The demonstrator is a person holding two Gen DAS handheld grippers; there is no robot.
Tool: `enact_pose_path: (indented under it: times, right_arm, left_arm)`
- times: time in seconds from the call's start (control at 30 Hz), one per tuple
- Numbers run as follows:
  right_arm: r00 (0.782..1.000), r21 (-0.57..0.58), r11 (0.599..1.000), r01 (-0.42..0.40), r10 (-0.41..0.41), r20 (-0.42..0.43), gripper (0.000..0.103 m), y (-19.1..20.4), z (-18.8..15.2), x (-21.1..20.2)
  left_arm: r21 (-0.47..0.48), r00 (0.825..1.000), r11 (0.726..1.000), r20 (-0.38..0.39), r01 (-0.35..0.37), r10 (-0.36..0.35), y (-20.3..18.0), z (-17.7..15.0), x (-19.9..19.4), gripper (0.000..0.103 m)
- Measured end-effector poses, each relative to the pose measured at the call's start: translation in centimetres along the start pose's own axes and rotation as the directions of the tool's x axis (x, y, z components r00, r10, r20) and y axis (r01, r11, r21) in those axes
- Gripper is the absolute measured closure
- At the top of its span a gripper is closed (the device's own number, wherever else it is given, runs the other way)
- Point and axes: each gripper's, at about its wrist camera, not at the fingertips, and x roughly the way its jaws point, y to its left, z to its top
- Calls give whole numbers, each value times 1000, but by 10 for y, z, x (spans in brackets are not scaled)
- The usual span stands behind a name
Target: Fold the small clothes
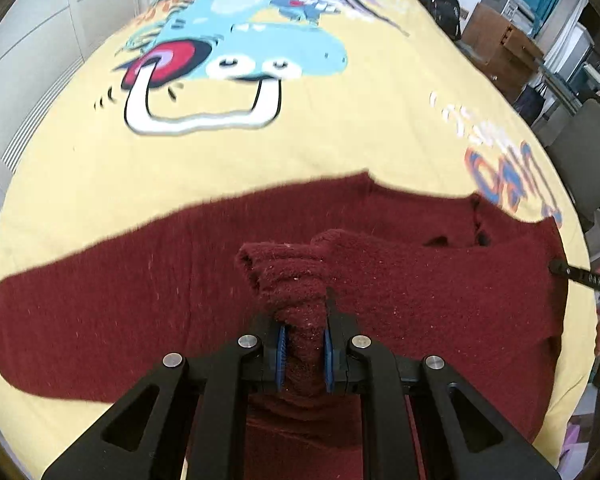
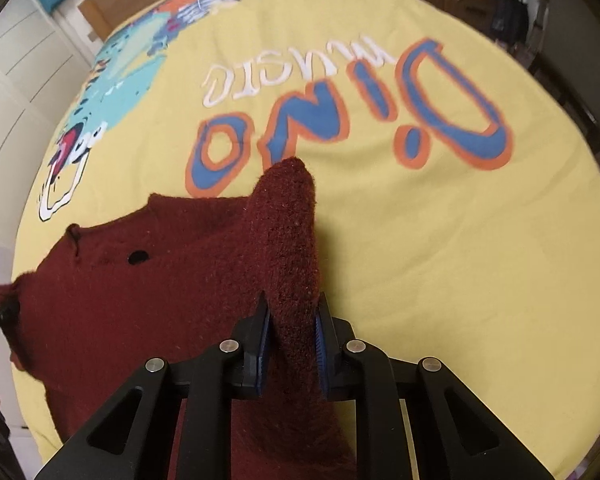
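One sweater [image 1: 140,288], dark red and fuzzy, lies spread on a yellow cartoon-print bedsheet [image 1: 340,136], filling the view from 9 to 3 o'clock. The left gripper [image 1: 304,354] clamps a bunched fold of it; the right gripper [image 2: 290,350] clamps another raised fold. One small dark hole [image 2: 138,257] shows at 9 o'clock. Two grippers, both holding cloth.

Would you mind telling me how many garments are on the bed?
1: a maroon sweater spread across the near part of the bedspread, pinched by the left gripper and right gripper. Anything beneath it would be hidden.
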Motion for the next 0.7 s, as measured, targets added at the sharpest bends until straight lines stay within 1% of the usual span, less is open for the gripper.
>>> enact_pose_path:
  times: [0.1, 0.17, 0.2, 0.23, 0.27, 0.3, 0.33, 0.4, 0.43, 0.47, 0.53, 0.57, 0.6, 0.63, 0.7]
  right_arm:
    - [999, -19, 999, 40, -40, -31, 84, 4, -4, 13]
    - [997, -19, 998, 64, -64, -51, 83, 5, -6, 26]
    - [995, -18, 997, 76, -77, -62, 78, 6, -6, 32]
    - [993, -21, 996, 88, -89, -78, 70, 5, -7, 36]
    - [992, -28, 995, 93, -95, -88, 66, 5, -8, 39]
    - [991, -42, 994, 101, -105, -86, 56, 6, -9, 39]
    - [990, -56, 991, 119, -123, -73, 43, 6, -10, 36]
    - [990, -63, 989, 131, -134, -41, 29, 3, -12, 26]
    - [992, -56, 991, 123, -125, -25, 27, 2, -13, 21]
    - [993, -49, 992, 114, -114, -8, 25, 0, -15, 14]
    - [994, -47, 993, 107, -106, 39, 21, 1, -20, -1]
    - [992, -53, 993, 110, -107, 63, 20, 4, -23, -7]
    - [991, -65, 992, 110, -105, 86, 17, 8, -27, -12]
    - [989, -82, 991, 110, -101, 104, 10, 15, -31, -16]
    - [988, -114, 987, 110, -96, 120, 0, 30, -37, -19]
  left_arm:
    - [20, 999, 999, 0, -41, 41, -8, 9, 18, 91]
    - [23, 997, 998, -41, -58, 59, -7, 12, 35, 91]
    - [30, 995, 997, -62, -71, 73, -8, 10, 43, 91]
    - [40, 992, 995, -86, -90, 93, -7, 7, 54, 91]
    - [45, 988, 993, -105, -107, 111, -5, 2, 62, 91]
    - [44, 986, 992, -117, -118, 122, -3, -3, 67, 91]
    - [41, 983, 991, -127, -129, 133, -1, -6, 71, 91]
    - [34, 979, 988, -133, -148, 152, 2, -10, 74, 85]
    - [35, 979, 989, -134, -147, 151, 2, -11, 73, 85]
    - [37, 979, 989, -138, -145, 149, 2, -11, 72, 82]
    - [43, 971, 984, -158, -175, 180, 1, -9, 68, 69]
    - [51, 971, 982, -149, -181, 187, -1, -9, 63, 56]
    - [57, 978, 985, -121, -165, 171, -5, -8, 55, 43]
    - [55, 982, 987, -104, -151, 156, -8, -8, 49, 37]
    - [51, 990, 992, -71, -117, 121, -17, -9, 37, 12]
